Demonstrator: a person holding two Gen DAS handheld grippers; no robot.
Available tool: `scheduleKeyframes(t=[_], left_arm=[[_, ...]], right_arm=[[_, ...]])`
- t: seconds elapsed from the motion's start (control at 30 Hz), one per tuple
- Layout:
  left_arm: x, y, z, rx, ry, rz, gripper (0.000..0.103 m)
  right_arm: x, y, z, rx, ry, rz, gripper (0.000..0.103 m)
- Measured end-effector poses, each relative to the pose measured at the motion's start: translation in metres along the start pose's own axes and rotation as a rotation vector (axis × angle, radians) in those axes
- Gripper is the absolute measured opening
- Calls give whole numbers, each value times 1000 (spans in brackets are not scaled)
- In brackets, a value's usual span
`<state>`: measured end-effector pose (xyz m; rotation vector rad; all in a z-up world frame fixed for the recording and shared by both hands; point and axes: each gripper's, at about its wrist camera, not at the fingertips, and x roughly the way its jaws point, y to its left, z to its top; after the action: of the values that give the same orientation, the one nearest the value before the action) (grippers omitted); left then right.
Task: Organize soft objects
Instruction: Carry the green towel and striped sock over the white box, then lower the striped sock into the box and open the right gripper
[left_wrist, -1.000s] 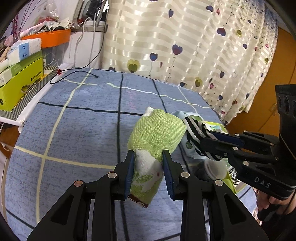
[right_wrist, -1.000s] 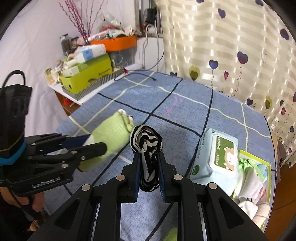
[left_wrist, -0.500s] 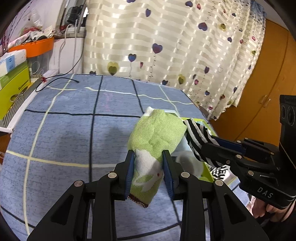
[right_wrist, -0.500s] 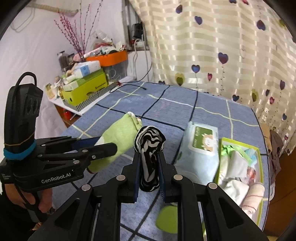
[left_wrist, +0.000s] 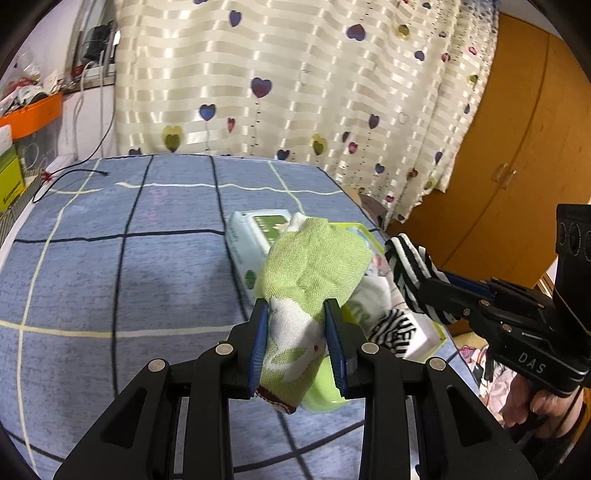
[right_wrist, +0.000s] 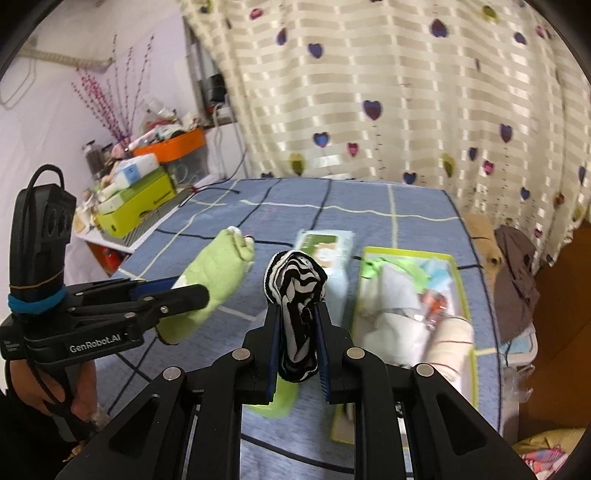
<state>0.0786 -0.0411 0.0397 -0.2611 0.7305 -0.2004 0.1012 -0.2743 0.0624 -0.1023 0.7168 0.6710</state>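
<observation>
Left wrist view: left gripper (left_wrist: 297, 334) is clenched on a rolled green sock (left_wrist: 314, 269), pads pressing both sides of the roll, held above the blue checked table (left_wrist: 110, 277).
Right wrist view: right gripper (right_wrist: 297, 349) is clamped on a rolled black-and-white striped sock (right_wrist: 297, 291), with the roll's top standing above the pads.
Destination: green-rimmed bin (right_wrist: 463, 295), at 3 o'clock of the striped roll, already holds pale rolled soft items.
Risk 1, unrolling: the green roll's loose cuff hangs below the pads; a drop from height would, I judge, let it open up.
Risk 2, collision: both grippers sit close side by side; heading for the bin together could knock 1 roll against the other.
Risk 3, crowding: the bin looks nearly full, so a roll may perch on the contents and tumble over the rim.
Obstacle: wet-wipes pack (right_wrist: 325, 251) lies just beside the bin at 12 o'clock of the striped roll.
Edges: table's right edge runs close behind the bin at 3 o'clock; a heart-print curtain (right_wrist: 369, 92) hangs beyond the far edge at 12 o'clock.
Open room: bare cloth from 9 to 11 o'clock in the left wrist view.
</observation>
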Motion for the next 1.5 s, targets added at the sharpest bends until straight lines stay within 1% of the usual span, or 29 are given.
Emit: scheduleKeyframes(t=[0.27,0.43,0.53,0.63,0.7,0.83,0.97,1.03,1.1,1.2,1.37,1.5], left_arm=[[7,-31,2,48,10,-27,31],[13,-43,1,68,23,-45,31],[16,-52,0,84,30,-56,31],[21,-58,0,91,36,-62,31],[24,-62,0,97,42,-67,31],[29,-69,0,109,52,-75,31],[37,-76,-1,120,72,-86,31],[40,-79,-2,124,79,-91,31],[43,-83,-2,129,85,-95,31],[47,-90,-1,136,92,-97,31],[57,-102,-1,148,104,-108,31],[70,-111,-3,152,125,-116,31]], right_arm=[[-23,-42,-15,69,-22,-54,17],[-28,-65,-27,112,-19,-86,17],[-24,-81,-38,137,3,-128,17],[-14,-94,-51,161,40,-152,17],[-3,-100,-61,160,83,-187,17],[18,-114,-80,184,160,-219,17],[35,-126,-95,214,215,-188,17],[39,-130,-98,230,222,-166,23],[36,-131,-98,241,216,-160,35],[26,-127,-94,234,190,-150,40],[4,-119,-87,217,126,-131,42],[-4,-122,-89,225,115,-133,42]])
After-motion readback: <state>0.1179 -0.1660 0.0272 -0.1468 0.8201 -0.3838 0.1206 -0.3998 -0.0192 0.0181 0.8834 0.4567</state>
